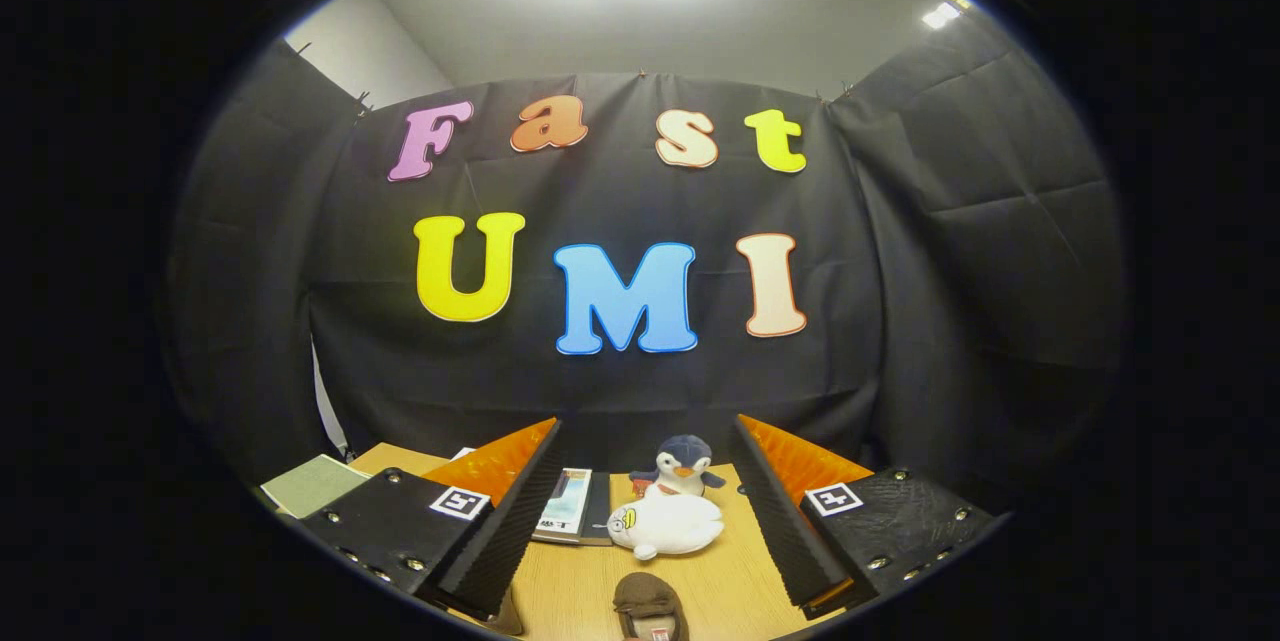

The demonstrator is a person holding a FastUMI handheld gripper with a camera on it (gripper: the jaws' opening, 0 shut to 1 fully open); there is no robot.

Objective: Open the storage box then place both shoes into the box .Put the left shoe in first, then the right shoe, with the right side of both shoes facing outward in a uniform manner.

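Your jaws (645, 511) spread wide, gripping nothing; brown shoe (650, 607) near, between fingers on surface (730, 581); plush penguin (672, 511) farther, books (572, 506) left of it

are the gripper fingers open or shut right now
Open: the fingers stand wide apart, with the brown suede shoe and white plush toy on the wooden table between them, untouched.

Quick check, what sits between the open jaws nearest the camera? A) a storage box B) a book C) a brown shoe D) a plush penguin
C: the brown shoe lies on the wooden table nearest the camera, between the jaws of the open gripper; the plush penguin and white plush toy sit farther ahead, and the book lies beside the left finger.
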